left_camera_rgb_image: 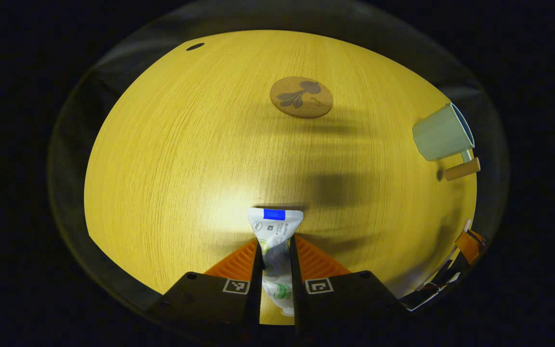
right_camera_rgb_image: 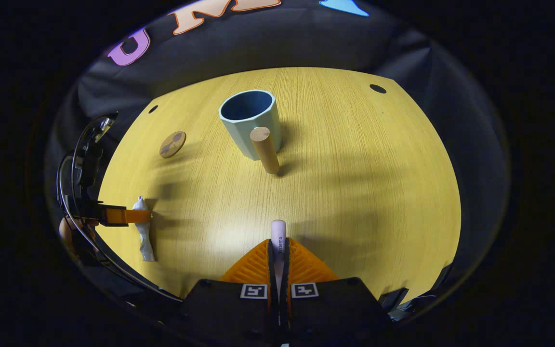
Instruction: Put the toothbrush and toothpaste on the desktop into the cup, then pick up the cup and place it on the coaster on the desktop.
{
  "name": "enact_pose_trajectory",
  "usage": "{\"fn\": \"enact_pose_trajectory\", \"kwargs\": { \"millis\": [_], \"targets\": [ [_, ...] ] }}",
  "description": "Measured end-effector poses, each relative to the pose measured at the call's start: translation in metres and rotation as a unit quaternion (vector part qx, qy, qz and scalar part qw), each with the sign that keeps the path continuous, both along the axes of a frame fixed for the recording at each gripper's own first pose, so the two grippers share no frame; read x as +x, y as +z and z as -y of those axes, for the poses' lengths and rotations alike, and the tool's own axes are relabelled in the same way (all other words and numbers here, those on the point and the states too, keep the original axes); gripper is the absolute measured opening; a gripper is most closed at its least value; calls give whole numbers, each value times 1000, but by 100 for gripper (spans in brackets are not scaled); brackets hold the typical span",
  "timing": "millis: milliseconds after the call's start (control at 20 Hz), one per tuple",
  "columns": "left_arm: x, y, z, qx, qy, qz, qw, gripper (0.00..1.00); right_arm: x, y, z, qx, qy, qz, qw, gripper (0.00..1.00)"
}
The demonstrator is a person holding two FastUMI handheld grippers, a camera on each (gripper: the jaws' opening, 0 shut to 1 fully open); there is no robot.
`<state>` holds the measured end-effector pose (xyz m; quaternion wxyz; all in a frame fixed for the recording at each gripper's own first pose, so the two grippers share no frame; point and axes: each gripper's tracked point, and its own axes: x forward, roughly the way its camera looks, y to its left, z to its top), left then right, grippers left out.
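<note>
Toothpaste (left_camera_rgb_image: 275, 241) is pinched between the closed fingers of the left gripper (left_camera_rgb_image: 276, 250) in the left gripper view, above the desktop (left_camera_rgb_image: 186, 159), with the coaster (left_camera_rgb_image: 301, 97) ahead and the cup (left_camera_rgb_image: 442, 133) far to the right. In the right gripper view, the right gripper (right_camera_rgb_image: 278, 255) is clamped on the toothbrush (right_camera_rgb_image: 278, 238), its end pointing toward the upright cup (right_camera_rgb_image: 250, 120), which stands apart from the coaster (right_camera_rgb_image: 172, 144) to its left.

Right gripper view: cup (right_camera_rgb_image: 250, 121) on desktop (right_camera_rgb_image: 354, 183), coaster (right_camera_rgb_image: 172, 144) apart to its left.
</note>
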<state>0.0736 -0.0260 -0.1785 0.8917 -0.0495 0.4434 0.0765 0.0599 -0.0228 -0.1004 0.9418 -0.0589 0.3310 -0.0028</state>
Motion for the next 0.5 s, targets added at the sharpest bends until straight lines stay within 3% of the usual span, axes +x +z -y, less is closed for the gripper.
{"fn": "enact_pose_trajectory", "kwargs": {
  "millis": [350,500],
  "targets": [
    [3,3,4,-26,-12,26,999,4,4,10,-6,8,13,25,1000,4],
    [8,14,6,-40,-5,71,997,2,5,23,-16,21,28,53,998,1]
  ]
}}
